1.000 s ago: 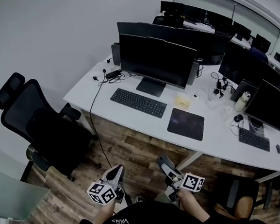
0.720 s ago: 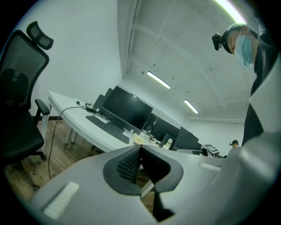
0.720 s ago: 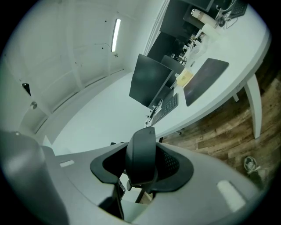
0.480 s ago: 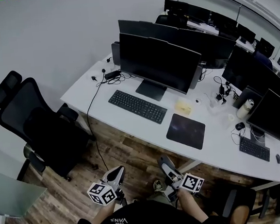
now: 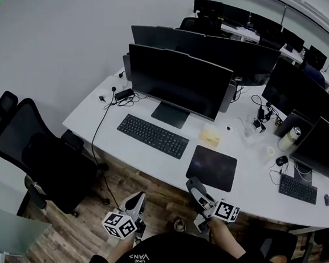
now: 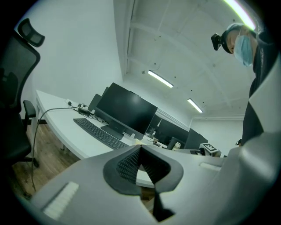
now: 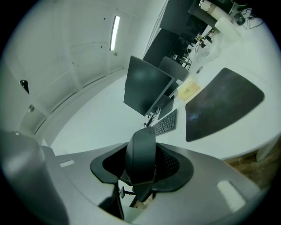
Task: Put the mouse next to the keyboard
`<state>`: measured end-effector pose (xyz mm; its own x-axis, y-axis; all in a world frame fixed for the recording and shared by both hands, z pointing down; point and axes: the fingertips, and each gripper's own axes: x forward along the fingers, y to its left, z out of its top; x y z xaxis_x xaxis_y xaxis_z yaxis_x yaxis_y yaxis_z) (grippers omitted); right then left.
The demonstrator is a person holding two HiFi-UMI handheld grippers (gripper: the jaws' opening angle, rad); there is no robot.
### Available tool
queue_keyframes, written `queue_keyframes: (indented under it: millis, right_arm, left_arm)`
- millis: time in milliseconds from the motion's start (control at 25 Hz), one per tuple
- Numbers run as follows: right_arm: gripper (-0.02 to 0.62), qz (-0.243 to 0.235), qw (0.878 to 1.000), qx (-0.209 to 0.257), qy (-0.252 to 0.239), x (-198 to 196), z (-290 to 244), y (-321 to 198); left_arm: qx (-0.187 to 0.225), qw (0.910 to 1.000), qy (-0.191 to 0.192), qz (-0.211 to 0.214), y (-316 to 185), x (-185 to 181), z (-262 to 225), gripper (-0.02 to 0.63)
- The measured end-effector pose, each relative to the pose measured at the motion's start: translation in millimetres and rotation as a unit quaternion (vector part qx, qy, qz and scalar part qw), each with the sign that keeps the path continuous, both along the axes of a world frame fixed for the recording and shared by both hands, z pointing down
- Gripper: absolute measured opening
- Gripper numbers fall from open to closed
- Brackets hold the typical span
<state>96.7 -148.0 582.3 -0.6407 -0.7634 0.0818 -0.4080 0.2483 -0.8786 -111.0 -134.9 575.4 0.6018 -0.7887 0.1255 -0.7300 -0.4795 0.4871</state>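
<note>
My right gripper [image 7: 142,170] is shut on a black mouse [image 7: 141,151], which stands on end between the jaws. In the head view that gripper [image 5: 195,189] hovers over the floor in front of the white desk [image 5: 97,114], just short of the dark mouse pad [image 5: 211,168]. The black keyboard [image 5: 153,136] lies in front of the big monitor [image 5: 180,81], to the left of the pad. From the right gripper view the keyboard [image 7: 166,124] and pad [image 7: 221,103] lie ahead. My left gripper [image 5: 138,205] is also over the floor, and its jaws [image 6: 139,163] are shut on nothing.
A black office chair [image 5: 35,156] stands at the left of the desk. A yellow note [image 5: 210,136] lies between keyboard and pad. Further right are a bottle [image 5: 288,139], another mouse [image 5: 281,160] and a second keyboard [image 5: 297,188]. A cable [image 5: 102,162] hangs to the wooden floor.
The desk has slid left and a little nearer in the head view. Both grippers have sunk slightly lower in the frame. The grip on the mouse is unchanged.
</note>
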Motion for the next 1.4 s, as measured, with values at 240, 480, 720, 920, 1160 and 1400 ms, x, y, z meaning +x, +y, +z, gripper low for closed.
queue_keyframes:
  millis: [240,480,720,920,1160,1400]
  right_arm:
    - [0.183,0.003,0.999,-0.037,0.017,38,21,-39]
    - [0.183,-0.004,0.999,-0.041,0.031,62,31,-67]
    - [0.183,0.016,0.998,-0.05,0.04,68,43,-85]
    - [0.183,0.049,0.995,-0.064,0.061,58,55,-96]
    - [0.183,0.087,0.99,-0.082,0.077,42,71,-113]
    - [0.183,0.118,0.984,-0.102,0.089,29,93,-130]
  left_arm:
    - [0.005,0.9997,0.005,-0.024,-35,29,0,0.002]
    - [0.001,0.9989,0.015,-0.044,-44,51,10,0.002]
    - [-0.014,0.999,0.013,-0.041,-52,45,22,0.002]
    - [-0.01,0.9998,0.012,-0.013,-78,31,15,0.002]
    - [-0.006,0.9995,0.009,0.029,-117,15,7,0.002]
    - [-0.013,0.9973,0.006,0.071,-145,6,13,0.002]
